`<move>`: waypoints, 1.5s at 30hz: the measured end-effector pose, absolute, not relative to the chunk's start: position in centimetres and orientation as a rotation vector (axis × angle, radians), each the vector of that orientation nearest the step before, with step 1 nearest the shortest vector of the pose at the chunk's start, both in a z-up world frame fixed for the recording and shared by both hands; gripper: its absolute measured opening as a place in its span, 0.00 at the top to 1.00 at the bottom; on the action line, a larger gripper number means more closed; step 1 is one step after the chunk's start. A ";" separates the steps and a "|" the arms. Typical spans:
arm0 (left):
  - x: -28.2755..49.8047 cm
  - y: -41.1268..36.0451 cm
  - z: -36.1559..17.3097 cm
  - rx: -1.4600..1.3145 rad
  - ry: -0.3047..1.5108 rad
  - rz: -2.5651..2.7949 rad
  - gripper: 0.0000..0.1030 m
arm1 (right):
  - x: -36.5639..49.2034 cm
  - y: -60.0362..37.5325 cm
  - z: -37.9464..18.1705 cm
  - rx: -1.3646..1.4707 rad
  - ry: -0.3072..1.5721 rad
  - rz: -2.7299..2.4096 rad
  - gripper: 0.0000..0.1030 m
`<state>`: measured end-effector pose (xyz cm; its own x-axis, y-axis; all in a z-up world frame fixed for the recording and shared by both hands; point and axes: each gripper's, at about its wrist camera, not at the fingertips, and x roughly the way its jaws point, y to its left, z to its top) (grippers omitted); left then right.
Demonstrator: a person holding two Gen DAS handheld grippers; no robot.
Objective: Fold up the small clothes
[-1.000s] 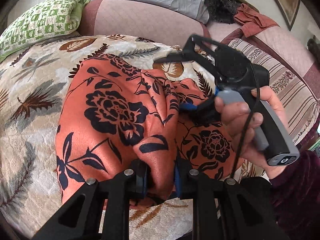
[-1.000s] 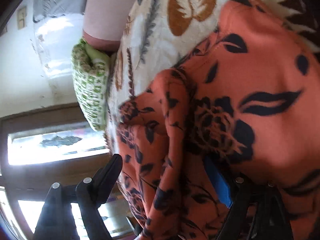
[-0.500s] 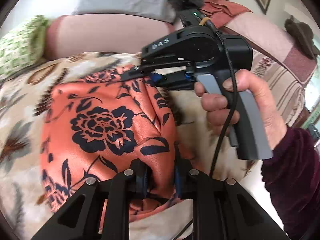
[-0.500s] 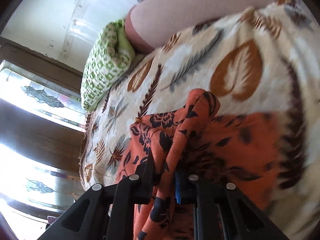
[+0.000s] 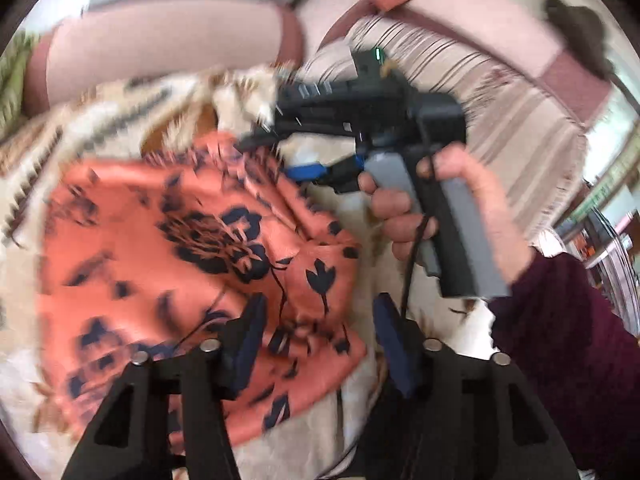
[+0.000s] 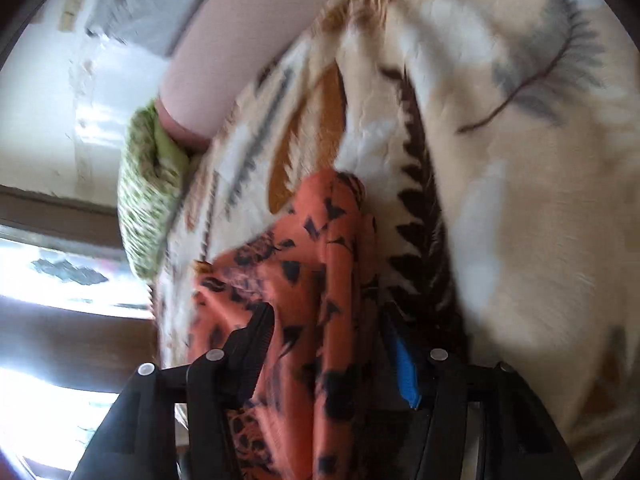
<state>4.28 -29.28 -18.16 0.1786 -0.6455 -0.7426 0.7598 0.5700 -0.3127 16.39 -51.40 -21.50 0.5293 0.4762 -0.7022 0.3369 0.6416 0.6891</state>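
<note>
In the left wrist view the orange floral garment (image 5: 192, 248) lies folded on the leaf-print blanket (image 5: 100, 112), which serves as the landmark here: the garment covers the blanket's near middle, with its right edge falling between the fingers of the left gripper (image 5: 316, 344). That gripper's jaws have just been opening and now stand apart, the cloth loose between the pads and pressed by neither. Above the garment's far right corner, over the blanket, a person's hand (image 5: 432, 208) in a dark maroon sleeve (image 5: 580, 352) holds the right gripper (image 5: 280, 156); its fingers are spread, and no cloth is seen caught between them in this blurred frame. Beyond the blanket runs a pink sofa back (image 5: 160, 40). In the right wrist view the same blanket (image 6: 520, 160) fills the right side, and a raised ridge of the garment (image 6: 320, 272) stands on it between the right gripper (image 6: 324, 344) fingers. These jaws too have just been opening and stand apart, free of the cloth. A green patterned cushion (image 6: 148, 200) sits at the blanket's far left edge.
</note>
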 end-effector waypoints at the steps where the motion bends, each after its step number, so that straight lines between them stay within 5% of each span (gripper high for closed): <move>1: 3.8 -28.1 -17.2 0.158 0.929 -0.993 0.36 | 15.6 -51.2 -20.3 0.887 1.021 0.097 0.43; 7: 5.6 -20.9 -14.6 0.198 0.766 -0.739 0.34 | 11.6 -46.8 -15.0 0.744 0.968 0.176 0.44; 9: 7.6 -19.6 -15.5 0.202 0.791 -0.623 0.34 | 10.5 -45.8 -14.8 0.728 0.981 0.207 0.55; 15: 9.4 -19.5 -23.2 0.340 1.022 -0.504 0.33 | 7.4 -43.3 -21.3 0.767 1.237 0.110 0.59; 18: 8.6 -17.7 -24.1 0.232 1.030 -0.528 0.31 | 5.3 -43.8 -22.0 0.825 1.200 0.101 0.67; 23: 8.8 -17.2 -22.3 0.215 1.020 -0.528 0.33 | 6.3 -43.9 -19.6 0.777 1.239 0.102 0.68; 30: 10.9 -18.9 -19.0 0.240 0.884 -0.431 0.33 | 10.6 -43.5 -14.3 0.700 1.051 0.113 0.65; 45: 15.1 -21.6 -22.7 0.290 0.926 -0.323 0.33 | 17.8 -44.0 -21.2 0.792 1.093 0.028 0.65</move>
<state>15.12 -21.60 -22.72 0.5596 -0.1465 -0.8157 0.3924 0.9138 0.1050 17.80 -43.99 -21.23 0.4880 0.3911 -0.7804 0.3503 0.7311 0.5855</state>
